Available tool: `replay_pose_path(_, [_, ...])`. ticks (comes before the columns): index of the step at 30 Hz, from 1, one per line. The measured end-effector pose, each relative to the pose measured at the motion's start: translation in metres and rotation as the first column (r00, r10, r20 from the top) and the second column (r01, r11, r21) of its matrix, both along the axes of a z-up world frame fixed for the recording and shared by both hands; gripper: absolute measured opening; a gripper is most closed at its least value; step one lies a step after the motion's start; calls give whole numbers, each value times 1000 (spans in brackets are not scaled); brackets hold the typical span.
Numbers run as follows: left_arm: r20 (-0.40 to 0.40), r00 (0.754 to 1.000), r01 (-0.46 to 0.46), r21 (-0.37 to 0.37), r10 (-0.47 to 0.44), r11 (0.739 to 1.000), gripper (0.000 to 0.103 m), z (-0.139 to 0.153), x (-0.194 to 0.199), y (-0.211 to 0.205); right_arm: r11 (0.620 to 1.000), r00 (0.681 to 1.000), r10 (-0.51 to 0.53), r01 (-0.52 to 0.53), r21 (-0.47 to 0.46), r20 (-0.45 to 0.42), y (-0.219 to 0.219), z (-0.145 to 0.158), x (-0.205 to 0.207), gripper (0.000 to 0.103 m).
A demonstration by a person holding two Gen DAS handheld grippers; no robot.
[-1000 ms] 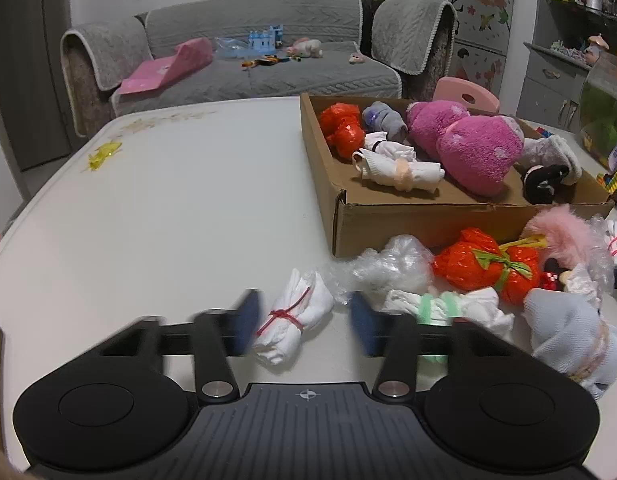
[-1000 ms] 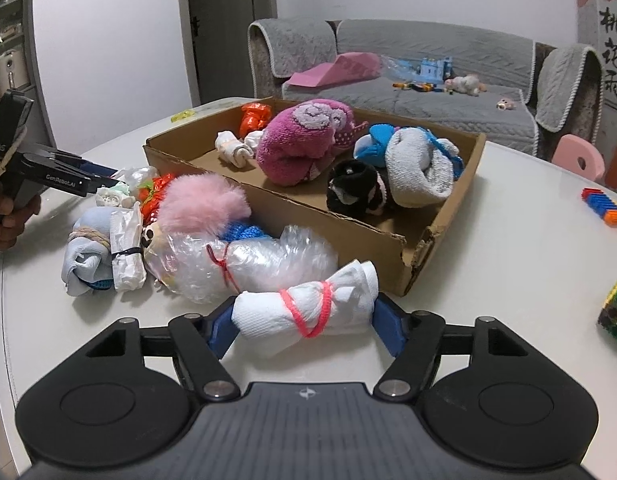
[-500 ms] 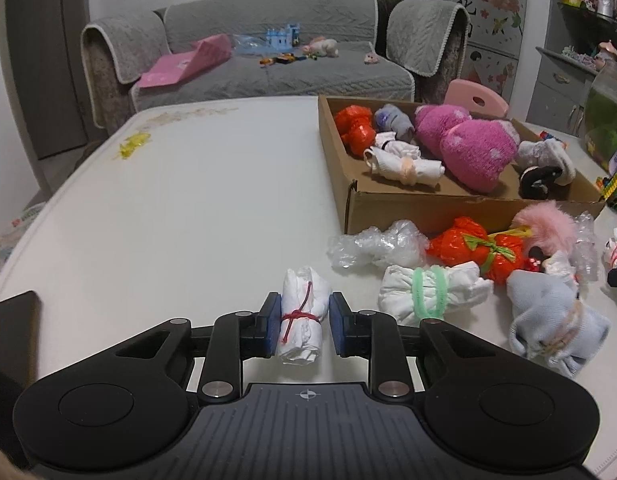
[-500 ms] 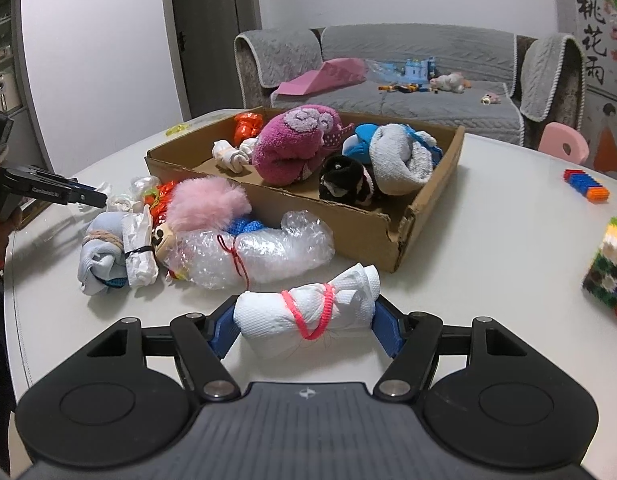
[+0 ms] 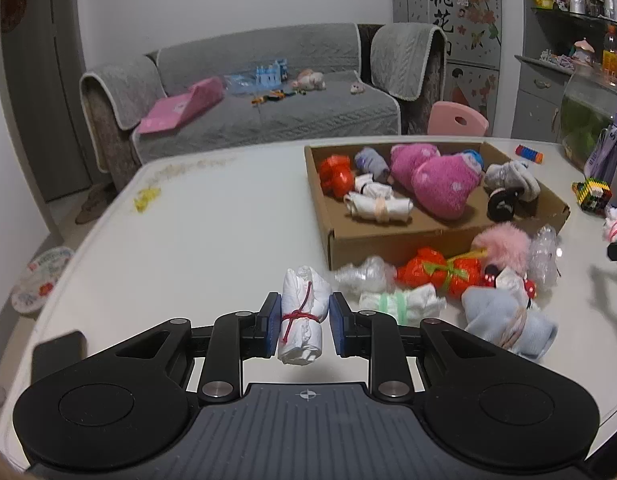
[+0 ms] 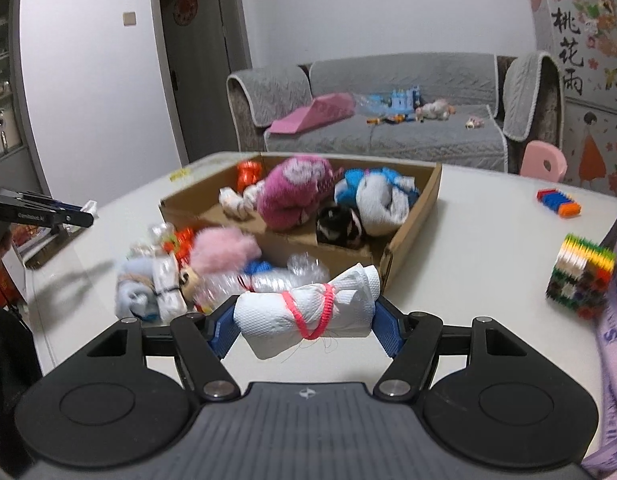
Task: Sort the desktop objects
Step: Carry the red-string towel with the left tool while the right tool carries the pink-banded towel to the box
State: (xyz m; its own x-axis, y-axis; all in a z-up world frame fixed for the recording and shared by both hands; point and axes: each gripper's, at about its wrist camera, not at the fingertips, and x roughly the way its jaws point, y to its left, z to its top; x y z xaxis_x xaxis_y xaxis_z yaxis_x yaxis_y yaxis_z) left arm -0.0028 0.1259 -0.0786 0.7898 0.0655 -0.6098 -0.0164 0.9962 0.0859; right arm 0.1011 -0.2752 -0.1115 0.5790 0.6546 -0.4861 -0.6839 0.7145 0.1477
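**Both grippers loaded, box is next**

The left gripper [image 5: 304, 330] has its blue pads clamped on a white cloth roll tied with red string [image 5: 302, 312], held lengthwise and lifted off the tabletop near its front edge. The right gripper [image 6: 304, 330] is closed across the ends of a bumpy white paper-towel bundle with a pink band [image 6: 308, 314], held crosswise just in front of the cardboard box's [image 6: 412, 224] near corner.

My take: carry each one over the box wall before letting go, and pick a bare patch of cardboard floor, since the fuzzy pink plush [image 5: 440, 184] hogs the middle. Both bundles are soft and squishy, so I'd keep the squeeze steady or they could slip out.

The leftover pile hugs the box's front wall: crinkly clear plastic wrap [image 5: 364, 274], a shiny orange bag [image 5: 440, 274], a pink fluffy pom [image 5: 504, 246], and a pale blue sock bundle [image 5: 504, 322].
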Motion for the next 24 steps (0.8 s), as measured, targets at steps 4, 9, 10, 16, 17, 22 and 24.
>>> replay_pose_path(4, [15, 1000, 15, 21, -15, 1000, 31, 12, 3, -8, 1000, 999, 8, -8, 0, 37, -4, 22, -3, 64])
replay_pose_path(9, [43, 998, 41, 38, -42, 998, 31, 27, 8, -17, 1000, 997, 8, -8, 7, 83, -7, 49, -1, 64])
replay_pose_path(10, [50, 998, 46, 43, -48, 998, 31, 30, 9, -19, 1000, 996, 8, -9, 9, 90, -6, 54, -1, 64])
replay_pose_path(16, [84, 993, 79, 61, -84, 995, 32, 48, 18, -29, 999, 990, 23, -26, 23, 137, 1, 77, 4, 64])
replay_pose_path(17, [89, 992, 84, 63, -90, 994, 32, 50, 21, -31, 999, 989, 28, -31, 24, 145, 4, 80, 5, 64])
replay_pose_path(22, [110, 988, 104, 61, -110, 993, 32, 57, 32, -38, 998, 985, 49, -54, 27, 164, 18, 85, 12, 64])
replay_pose_path(24, [119, 986, 111, 61, -117, 992, 32, 59, 37, -41, 997, 985, 59, -65, 33, 164, 23, 86, 15, 64])
